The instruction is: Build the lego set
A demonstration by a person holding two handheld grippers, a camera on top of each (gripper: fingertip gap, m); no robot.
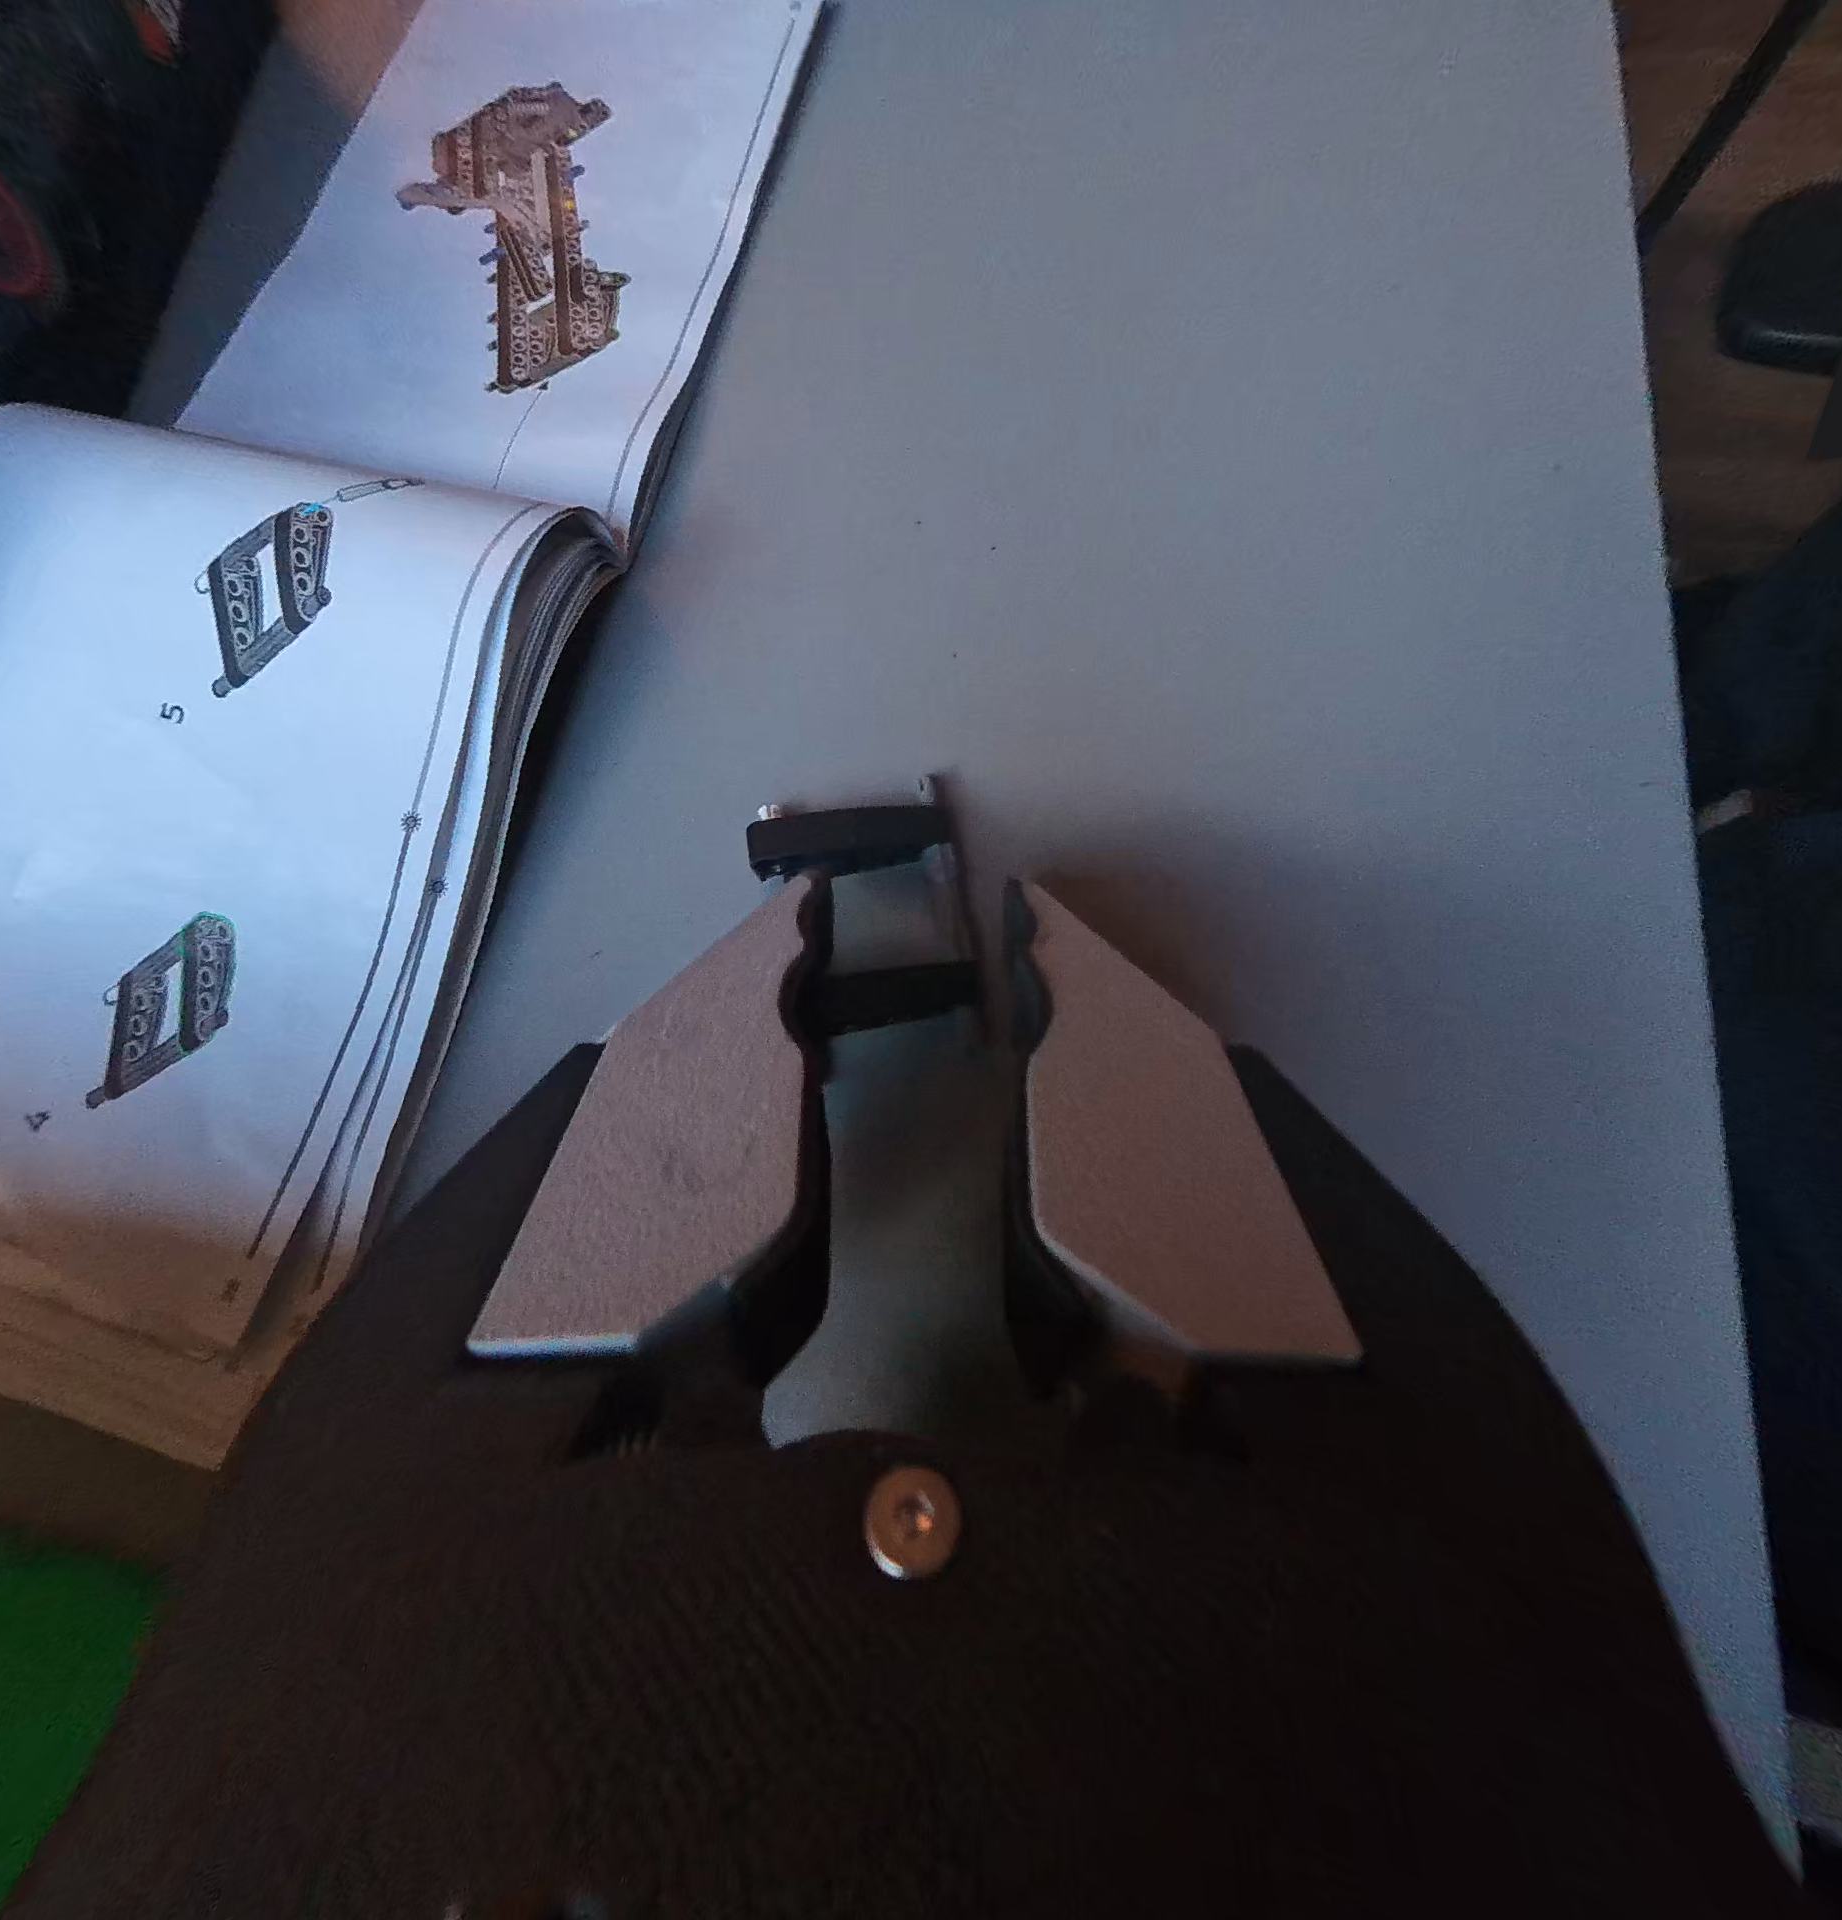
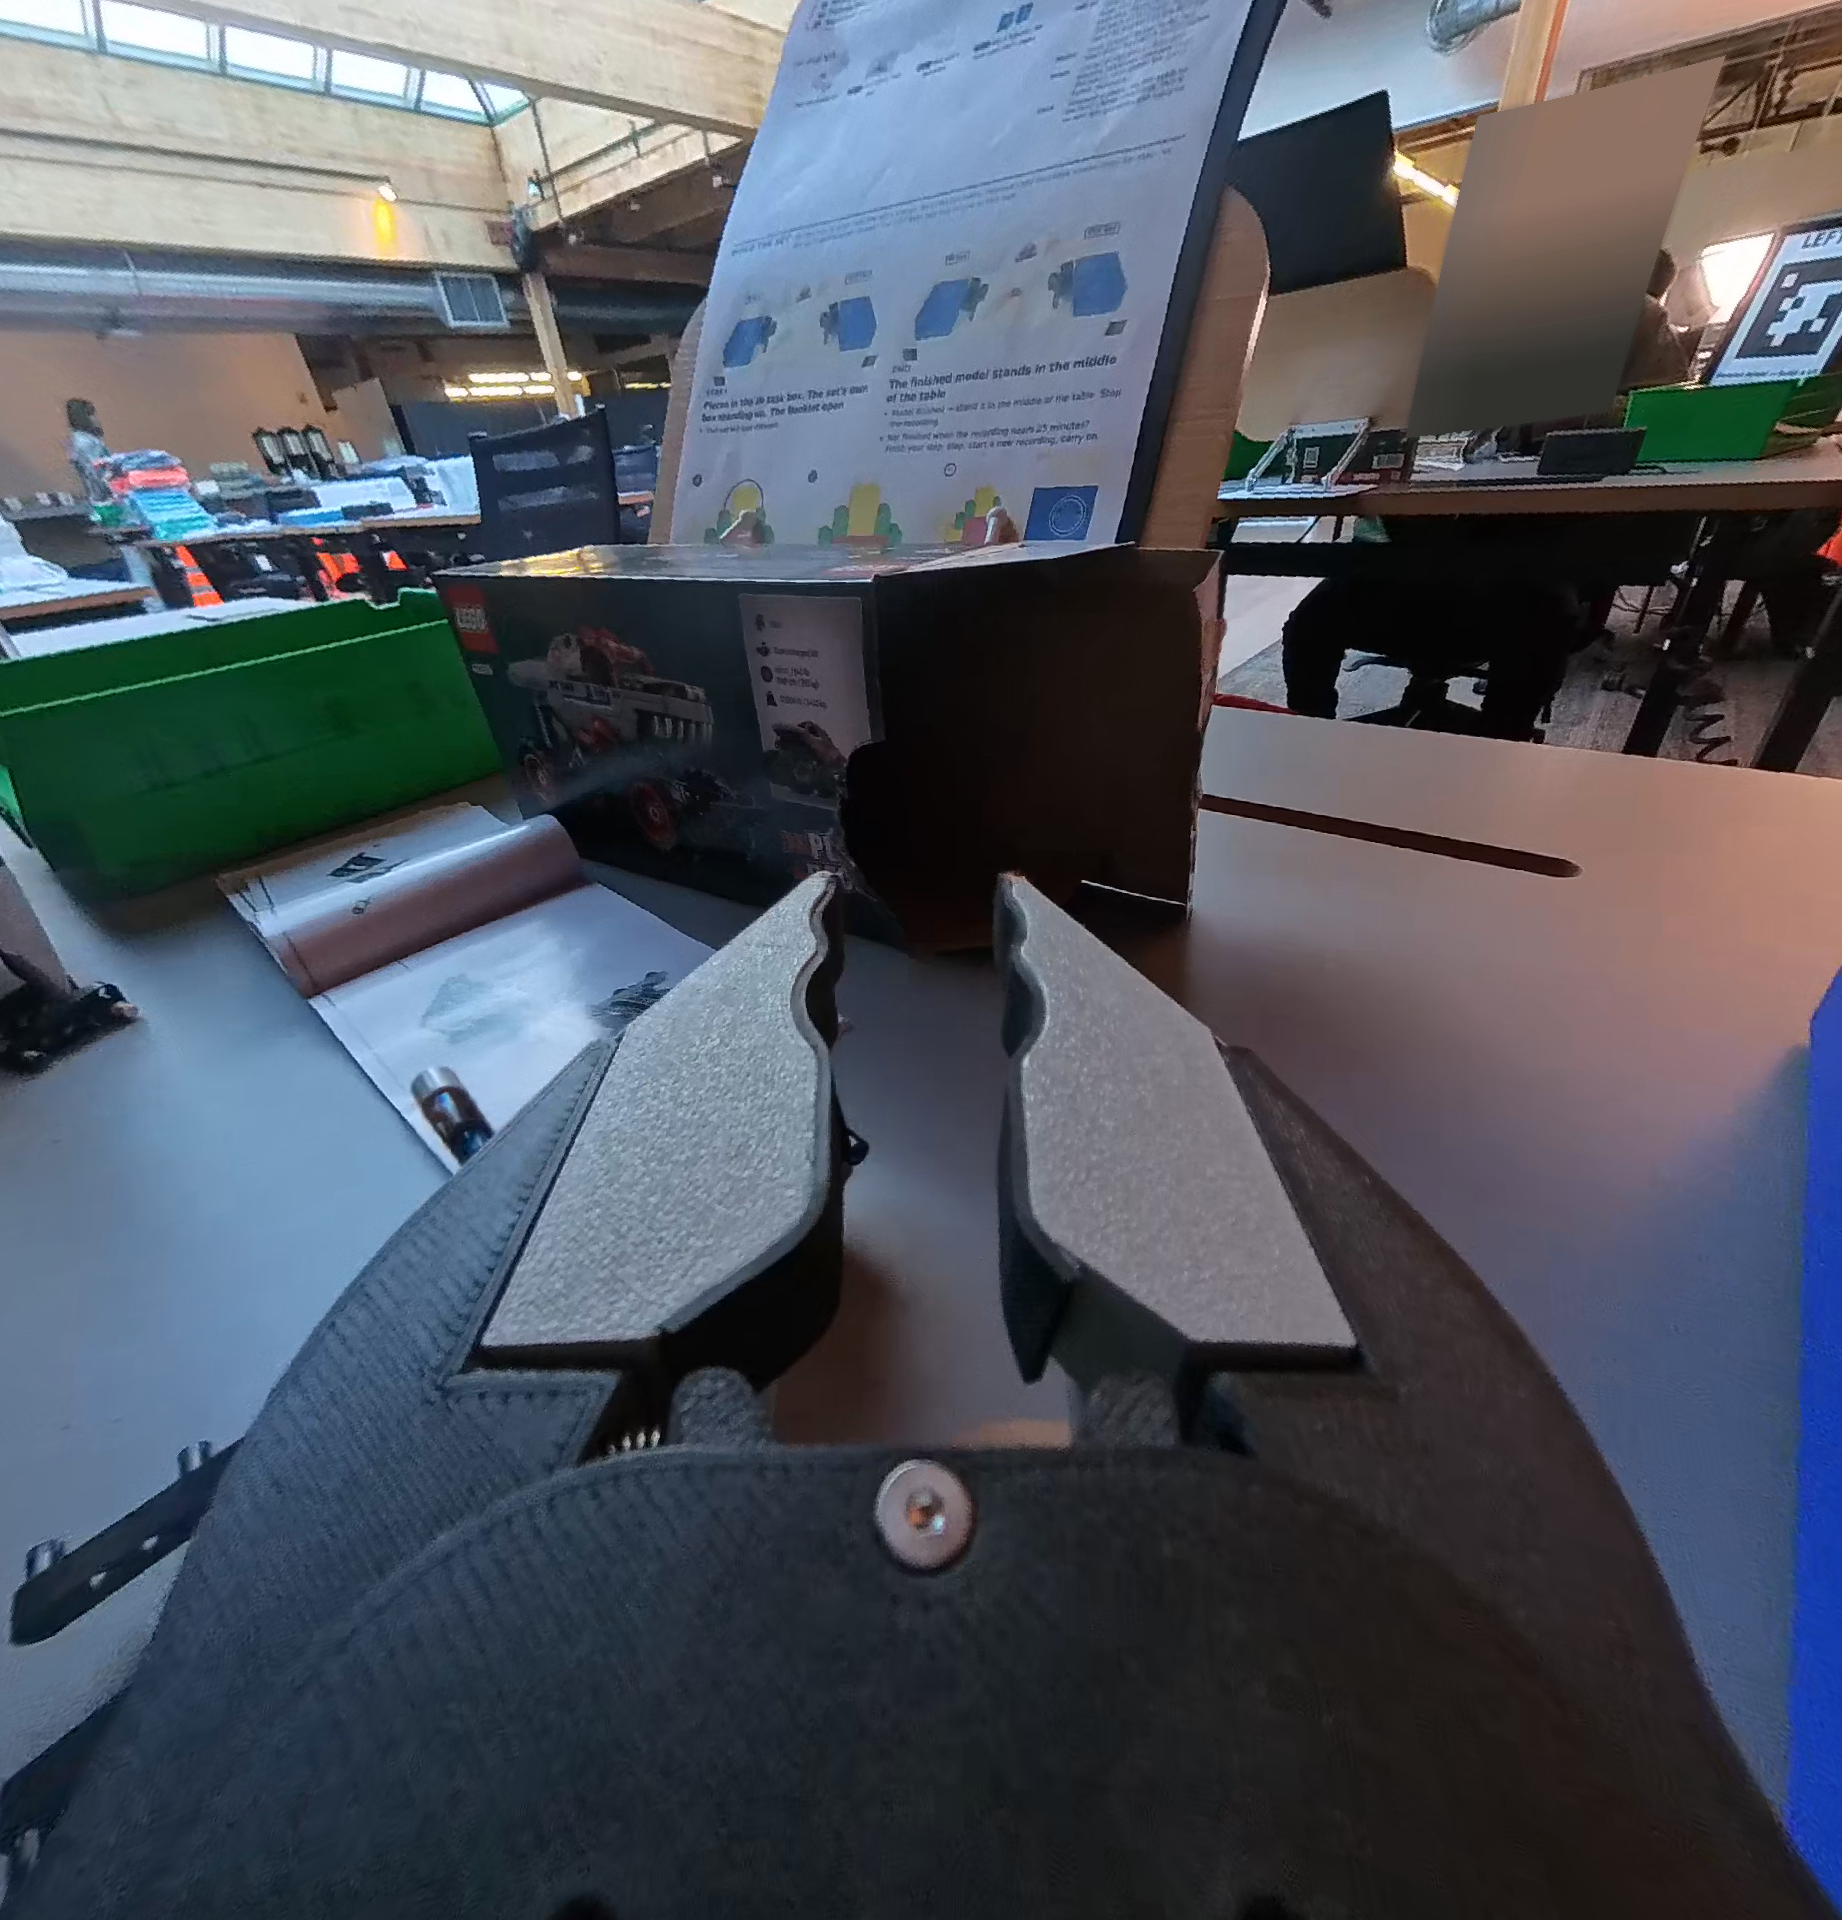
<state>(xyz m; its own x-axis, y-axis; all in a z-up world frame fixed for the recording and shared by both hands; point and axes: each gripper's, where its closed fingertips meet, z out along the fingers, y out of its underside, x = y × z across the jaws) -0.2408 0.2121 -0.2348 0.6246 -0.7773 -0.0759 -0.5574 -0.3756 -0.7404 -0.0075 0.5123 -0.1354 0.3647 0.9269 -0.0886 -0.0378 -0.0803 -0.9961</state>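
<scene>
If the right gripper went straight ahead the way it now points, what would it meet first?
Most likely the open end of the dark Lego box, which stands on the table directly beyond the right gripper. Its jaws are open and empty, with only bare tabletop before the box, though depth is hard to judge.

Large workshop hall: skylights (image 2: pixel 273 52), rows of cluttered worktables (image 2: pixel 304 525), green bins (image 2: pixel 231 748).

A small black lego frame (image 1: pixel 875 914) sits between grey fingertips above the grey table. Its two crossbars join a thin side rail.
</scene>
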